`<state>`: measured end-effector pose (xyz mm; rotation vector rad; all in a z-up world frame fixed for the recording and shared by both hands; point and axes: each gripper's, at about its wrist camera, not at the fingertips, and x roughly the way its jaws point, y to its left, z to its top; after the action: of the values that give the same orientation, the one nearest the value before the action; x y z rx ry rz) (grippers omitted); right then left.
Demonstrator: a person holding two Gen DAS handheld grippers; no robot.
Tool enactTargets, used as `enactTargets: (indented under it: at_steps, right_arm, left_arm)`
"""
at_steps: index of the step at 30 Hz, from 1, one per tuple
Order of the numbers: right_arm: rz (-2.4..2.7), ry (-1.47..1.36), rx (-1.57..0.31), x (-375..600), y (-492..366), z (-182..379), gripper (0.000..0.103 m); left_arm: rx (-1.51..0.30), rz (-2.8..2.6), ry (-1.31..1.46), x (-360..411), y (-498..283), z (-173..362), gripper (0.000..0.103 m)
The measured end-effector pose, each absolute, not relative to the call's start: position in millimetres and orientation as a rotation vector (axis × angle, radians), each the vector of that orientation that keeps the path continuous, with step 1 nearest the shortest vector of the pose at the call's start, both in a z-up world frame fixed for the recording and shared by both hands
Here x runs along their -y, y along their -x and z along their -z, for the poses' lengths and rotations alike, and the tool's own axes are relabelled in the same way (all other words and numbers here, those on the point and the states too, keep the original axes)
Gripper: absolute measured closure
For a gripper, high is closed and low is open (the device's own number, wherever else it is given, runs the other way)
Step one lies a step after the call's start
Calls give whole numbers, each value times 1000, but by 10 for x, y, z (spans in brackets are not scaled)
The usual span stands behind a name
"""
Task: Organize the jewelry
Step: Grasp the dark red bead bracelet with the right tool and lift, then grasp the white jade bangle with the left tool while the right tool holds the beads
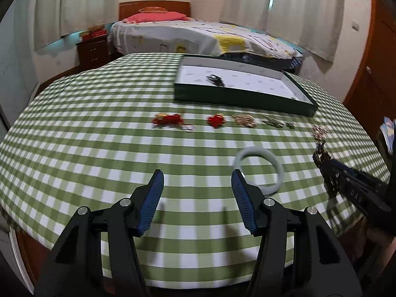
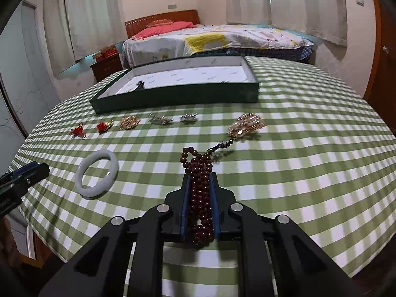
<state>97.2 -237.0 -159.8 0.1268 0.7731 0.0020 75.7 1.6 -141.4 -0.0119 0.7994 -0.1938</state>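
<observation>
Holding a bundle of dark red wooden-looking beads, our right gripper is clamped tight on it at the bottom centre of its own view, with the strand bunched lengthwise between the blue ribbed pads and a loop plus a small black tail poking out past the tips toward the upper right.

The thing the next move hangs on, we reckon: the green tray sits straight ahead and a bit left of that gripper, across the row of loose pieces, its long side running left to right in the frame. So the beads' long axis points roughly at the tray's near wall.

Our left gripper is wide open with nothing in it, at the bottom centre of its view. The white bangle lies just ahead and right of it, flat on the checked cloth, smooth and glossy like jade or glass. The left one is clearly the nearer of the two to it.

Further out, a row: two red knotted bits, gold filigree, silvery pieces. One dark item is already in the tray's white lining.
</observation>
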Motion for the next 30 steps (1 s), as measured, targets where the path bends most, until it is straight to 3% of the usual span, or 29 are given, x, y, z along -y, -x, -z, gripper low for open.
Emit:
enactTargets:
  at_steps: [9, 14, 30]
  right_arm:
    - [74, -151, -712, 2794, -823, 1485, 87]
    - [99, -196, -699, 3001, -784, 1490, 87]
    - [101, -231, -708, 3127, -791, 1573, 87]
  left_arm:
    - [-825, 287, -25, 518, -814, 1472, 47]
    - [-812, 300, -59, 763, -868, 1510, 40]
    - [-860, 283, -102, 975, -1063, 1753, 35]
